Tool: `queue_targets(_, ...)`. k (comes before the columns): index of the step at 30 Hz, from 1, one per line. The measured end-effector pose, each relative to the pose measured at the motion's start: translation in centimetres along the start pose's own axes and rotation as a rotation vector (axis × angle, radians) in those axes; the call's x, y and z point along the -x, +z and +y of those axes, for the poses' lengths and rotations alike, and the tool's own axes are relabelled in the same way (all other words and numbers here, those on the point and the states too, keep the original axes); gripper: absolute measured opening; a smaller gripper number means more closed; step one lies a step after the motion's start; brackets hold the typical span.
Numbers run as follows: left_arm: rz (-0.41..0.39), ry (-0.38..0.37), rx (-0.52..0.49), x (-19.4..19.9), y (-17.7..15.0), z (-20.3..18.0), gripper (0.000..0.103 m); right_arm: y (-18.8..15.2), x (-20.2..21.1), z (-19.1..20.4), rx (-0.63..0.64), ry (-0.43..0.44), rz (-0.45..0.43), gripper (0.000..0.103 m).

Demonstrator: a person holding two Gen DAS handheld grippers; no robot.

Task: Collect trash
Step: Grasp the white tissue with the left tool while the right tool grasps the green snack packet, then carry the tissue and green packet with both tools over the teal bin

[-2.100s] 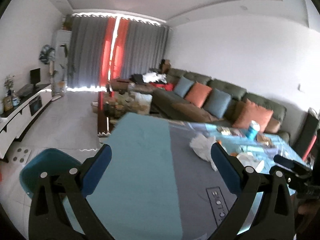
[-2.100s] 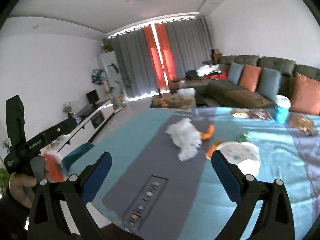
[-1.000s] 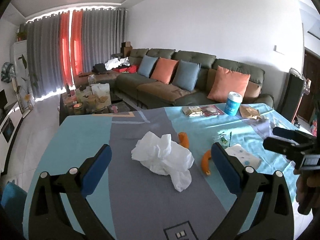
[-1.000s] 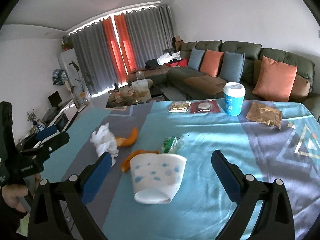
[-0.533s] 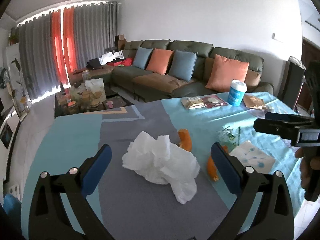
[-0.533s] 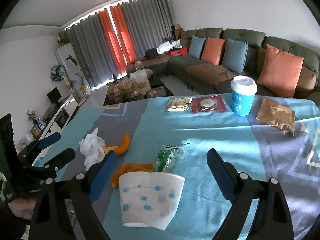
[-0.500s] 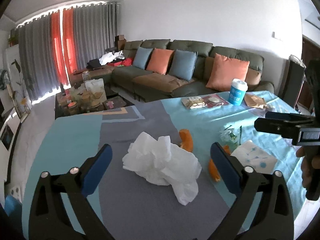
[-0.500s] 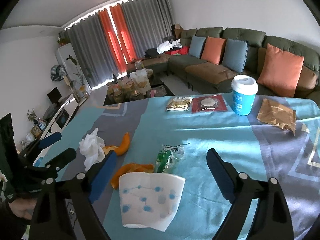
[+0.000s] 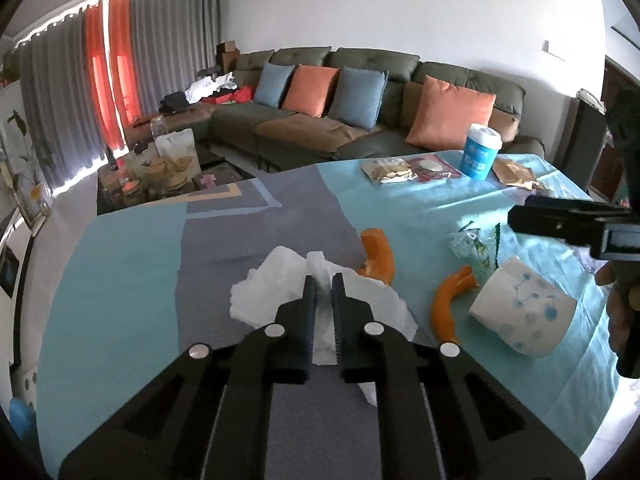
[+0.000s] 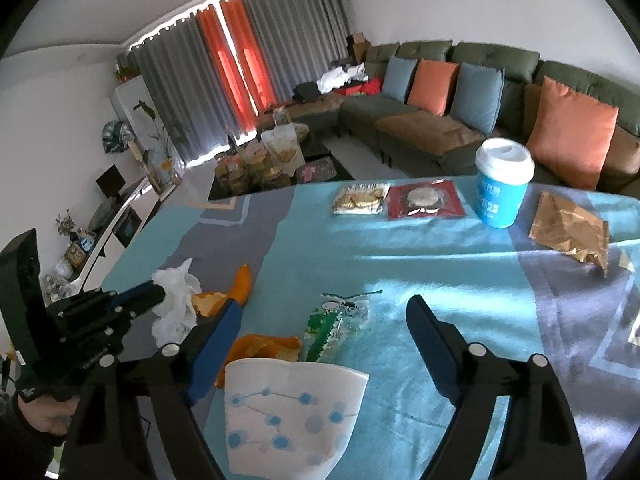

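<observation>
Indoors, a table [image 9: 132, 240] under a blue and grey cloth stands before a green sofa [image 9: 360, 80] with orange and blue cushions. At the left, the left gripper [image 9: 323, 284] has just snapped together on a crumpled white tissue [image 9: 276, 284], which lies on the grey part of the cloth; its jaws are clamped on the tissue's middle. Just right of the tissue lie two orange peels [image 9: 378, 256], one curled beside it and one nearer the right. A clear, green-printed wrapper [image 10: 336, 320] sits on the blue cloth just beyond the second peel. Next comes a white paper cup [image 10: 288, 412] with blue dots, tipped on its side. The right gripper [image 10: 322, 320] hangs over it with jaws apart; they have just been narrowing, and the cup lies low between the fingers, its rim towards the tips, with no pad pressing on it. Along the far edge of the table, from left to right, are a pale snack packet [image 10: 360, 199], a red packet [image 10: 426, 200], an upright blue cup [image 10: 502, 184] with a white lid, and a crumpled gold wrapper [image 10: 568, 232].
</observation>
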State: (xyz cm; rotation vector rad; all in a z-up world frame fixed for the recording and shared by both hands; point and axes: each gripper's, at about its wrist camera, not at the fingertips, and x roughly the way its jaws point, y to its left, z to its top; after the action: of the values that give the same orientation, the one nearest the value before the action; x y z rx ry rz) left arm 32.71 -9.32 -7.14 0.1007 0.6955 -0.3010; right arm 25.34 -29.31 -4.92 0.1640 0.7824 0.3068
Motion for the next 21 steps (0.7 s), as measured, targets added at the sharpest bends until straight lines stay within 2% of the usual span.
queue_targets(1, 0.004, -0.007, 0.006, 0.0, 0.0, 0.1, 0.004, 0.1, -0.3, -0.1, -0.001, 0.005, 0.009, 0.077)
queue_targets(5, -0.028, -0.023, 0.031, 1.2, 0.3, 0.5, 0.003, 0.3, -1.3, -0.3, 0.000, 0.018, 0.039, 0.060)
queue_targets(13, -0.120, -0.040, 0.074, 5.0, 0.9, 1.5, 0.003, 0.1, -2.7, -0.1, 0.016, 0.011, 0.107, 0.057)
queue_targets(17, -0.153, -0.050, 0.075, 6.8, 1.0, 1.6, 0.003, 0.2, -3.6, -0.6, 0.002, 0.027, 0.143, 0.034)
queue_targets(20, -0.170, -0.046, 0.076, 7.7, 1.1, 1.9, 0.003, 0.2, -4.1, -0.7, -0.002, 0.016, 0.158, 0.030)
queue_targets(21, -0.174, -0.048, 0.080, 7.9, 1.1, 2.1, 0.003, 0.2, -4.1, -0.7, -0.001, 0.015, 0.162, 0.023)
